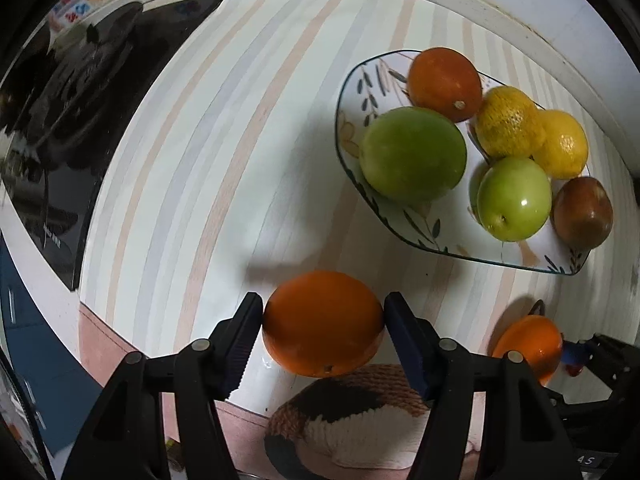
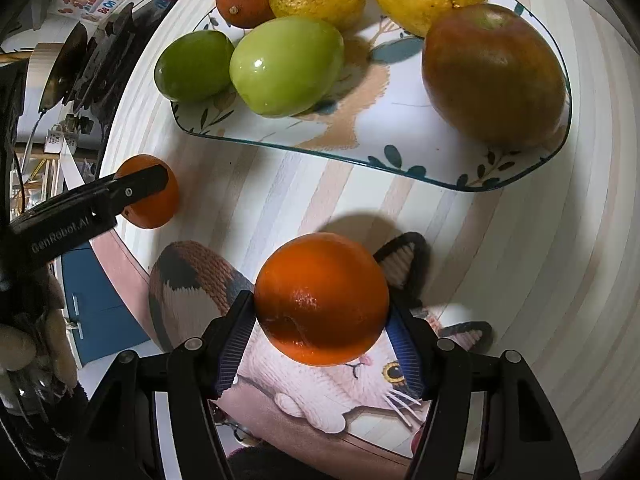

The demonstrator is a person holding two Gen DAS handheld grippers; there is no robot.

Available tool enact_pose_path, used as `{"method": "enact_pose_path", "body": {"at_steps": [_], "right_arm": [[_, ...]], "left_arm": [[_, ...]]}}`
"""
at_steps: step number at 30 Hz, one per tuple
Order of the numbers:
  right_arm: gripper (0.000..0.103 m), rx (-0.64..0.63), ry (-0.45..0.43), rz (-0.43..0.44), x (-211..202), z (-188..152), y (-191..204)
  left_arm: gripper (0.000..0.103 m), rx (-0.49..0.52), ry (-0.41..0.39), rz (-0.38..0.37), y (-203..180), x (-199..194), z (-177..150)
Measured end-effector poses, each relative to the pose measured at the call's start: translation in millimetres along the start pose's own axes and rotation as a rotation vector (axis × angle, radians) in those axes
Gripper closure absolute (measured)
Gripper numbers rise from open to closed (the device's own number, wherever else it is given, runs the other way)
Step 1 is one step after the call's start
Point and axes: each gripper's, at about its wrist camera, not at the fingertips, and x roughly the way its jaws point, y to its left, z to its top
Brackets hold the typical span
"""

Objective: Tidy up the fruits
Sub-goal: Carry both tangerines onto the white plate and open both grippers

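I am holding one orange (image 1: 322,322) in the left gripper (image 1: 323,330), in the lower middle of the left wrist view, and the fingers are closing on its widest part from both sides; the right gripper (image 2: 322,322) is pinching a second orange (image 2: 320,298) the same way, low in the right wrist view. Both look round, firm and a little slippery, moderately heavy, so I am judging a hold across the middle safest. The plate (image 1: 420,224), in the upper right, is already carrying other fruits.
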Motion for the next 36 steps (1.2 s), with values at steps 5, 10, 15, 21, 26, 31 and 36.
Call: {"method": "enact_pose_path", "body": {"at_steps": [5,10,15,21,26,31,36], "right_arm": [[0.031,-0.007,0.004,-0.012,1,3,9],[0.031,-0.01,0.004,-0.028,2,4,12],[0.031,0.004,0.011,-0.025,4,5,9],[0.031,0.009,0.011,-0.024,5,4,8],[0.031,0.015,0.018,-0.017,4,3,7],[0.031,0.026,0.024,-0.017,5,6,4],[0.031,0.034,0.033,-0.011,6,6,1]], "left_arm": [[0.039,0.026,0.038,0.037,-3,17,-2],[0.044,-0.038,0.029,0.001,4,29,-9],[0.043,-0.073,0.028,-0.05,9,24,-6],[0.042,-0.125,0.042,-0.111,16,27,-10],[0.042,-0.125,0.044,-0.104,19,24,1],[0.04,-0.142,0.041,-0.093,33,19,25],[0.04,-0.133,0.05,-0.099,36,19,36]]}}
